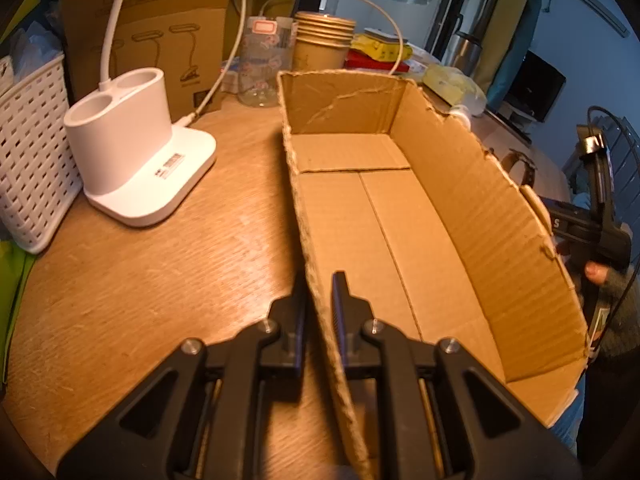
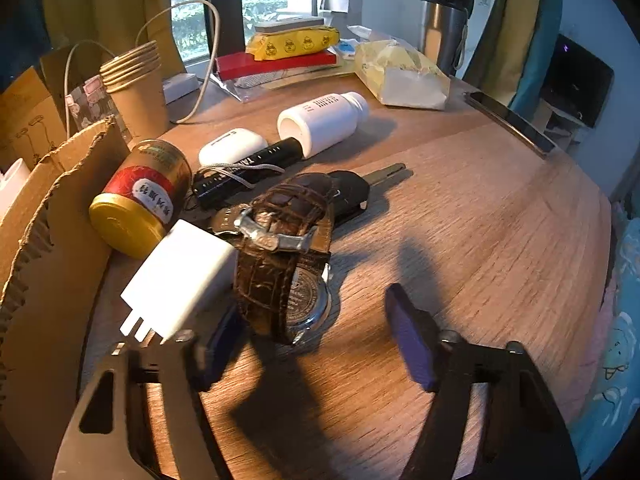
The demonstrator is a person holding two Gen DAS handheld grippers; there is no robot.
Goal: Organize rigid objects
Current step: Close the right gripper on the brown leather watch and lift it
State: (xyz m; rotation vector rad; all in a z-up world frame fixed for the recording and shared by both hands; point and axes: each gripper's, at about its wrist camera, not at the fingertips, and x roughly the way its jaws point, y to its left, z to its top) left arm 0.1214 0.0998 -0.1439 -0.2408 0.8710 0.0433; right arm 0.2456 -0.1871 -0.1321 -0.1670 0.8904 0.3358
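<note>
Wristwatch (image 2: 288, 276) sits between my right tongs (image 2: 316, 344), parted and not yet pressing; my left tongs (image 1: 320, 300) pinch the cardboard box (image 1: 460, 200) wall; box holds nothing, so charger (image 2: 180, 280), tin (image 2: 140, 196), bottle (image 2: 324, 122) all wait on the worktop (image 2: 480, 220).

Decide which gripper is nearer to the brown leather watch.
Right. The right gripper has the watch between its open fingers, not yet pressed. The left gripper is shut on the near wall of the cardboard box, across the box from the watch.
</note>
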